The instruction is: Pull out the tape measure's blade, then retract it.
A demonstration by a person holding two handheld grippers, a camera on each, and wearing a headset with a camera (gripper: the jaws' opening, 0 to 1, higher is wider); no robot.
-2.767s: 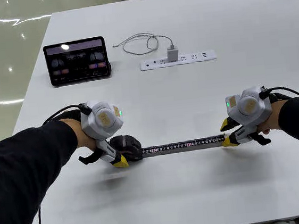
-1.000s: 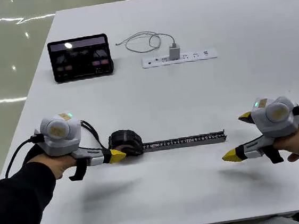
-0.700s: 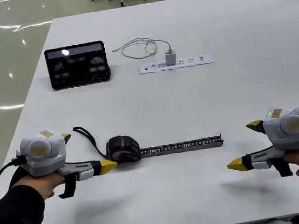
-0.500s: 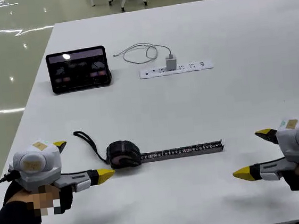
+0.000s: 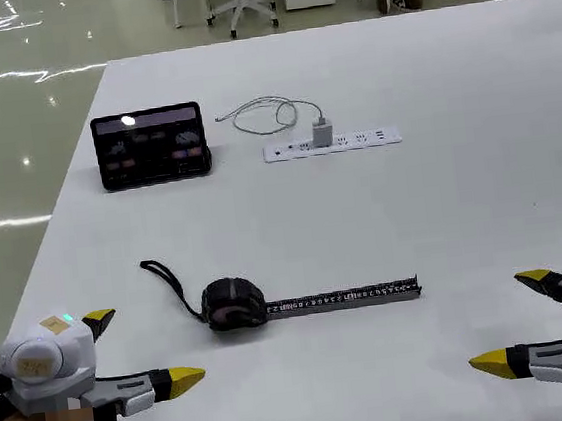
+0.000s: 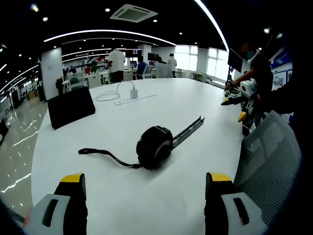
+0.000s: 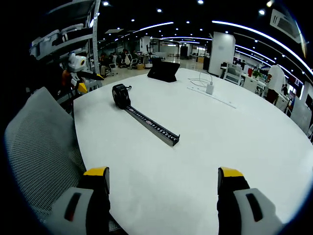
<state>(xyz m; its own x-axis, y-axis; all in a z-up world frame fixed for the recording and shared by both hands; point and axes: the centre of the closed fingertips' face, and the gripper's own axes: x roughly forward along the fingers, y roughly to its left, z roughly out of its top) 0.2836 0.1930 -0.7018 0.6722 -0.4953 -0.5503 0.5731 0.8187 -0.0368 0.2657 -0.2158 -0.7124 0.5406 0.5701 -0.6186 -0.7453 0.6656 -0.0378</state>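
Observation:
A black tape measure lies on the white table, its blade pulled out to the right and lying flat; a black wrist strap trails to its left. In the left gripper view the case sits ahead with the blade running away. In the right gripper view the blade's end points toward me, case beyond. My left gripper is open at the near left, apart from the case. My right gripper is open at the near right, apart from the blade's tip.
A dark tablet stands at the back left. A white power strip with a plugged charger and coiled cable lies behind the tape. The table's near edge runs close to both grippers. Chairs stand beyond the far edge.
Both grippers let go of the tape measure and drew back toward me and outward, jaws open. The tape measure stays in place with its blade extended. The head camera tilted up.

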